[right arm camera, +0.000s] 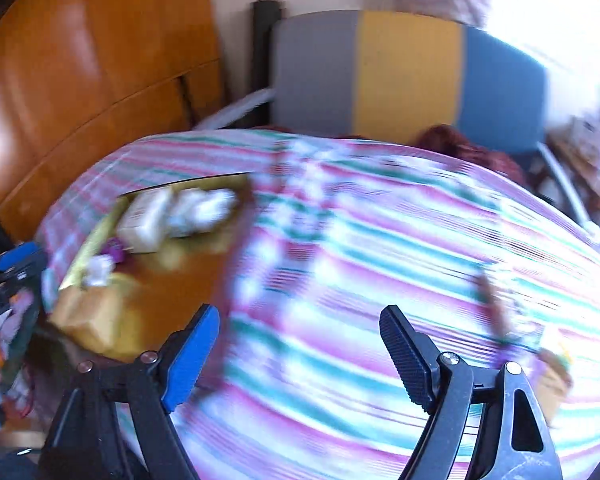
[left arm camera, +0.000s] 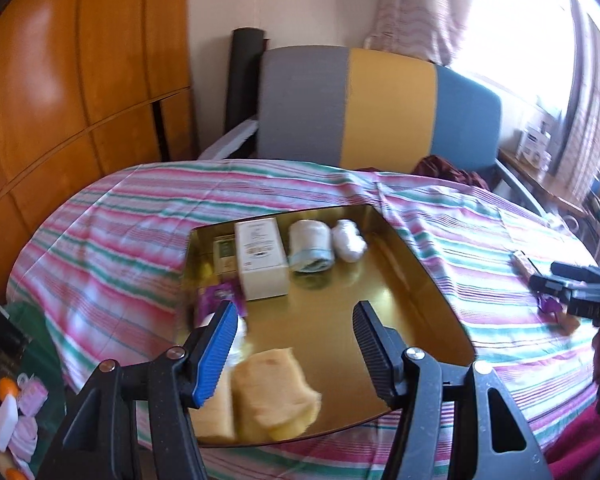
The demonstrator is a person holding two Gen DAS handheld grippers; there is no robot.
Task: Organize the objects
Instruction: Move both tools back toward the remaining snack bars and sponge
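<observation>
while both the left gripper (left arm camera: 294, 344) and right gripper (right arm camera: 300, 350) are being held wide and empty, the yellow sponge (left arm camera: 276, 392) is being risked off the gold tray (left arm camera: 420, 280) edge.

We see a tray (left arm camera: 420, 280) on the bed (left arm camera: 100, 240), before the headboard (left arm camera: 380, 108). In the tray, a box (left arm camera: 262, 258) stands left of two rolls (left arm camera: 311, 250); a sponge (left arm camera: 274, 392) lies nearest us.

Left gripper (left arm camera: 294, 322) angled downward, jaws apart, nothing between the pads, right gripper (right arm camera: 300, 330) likewise angled downward, jaws wide, empty, its view heavily blurred
</observation>
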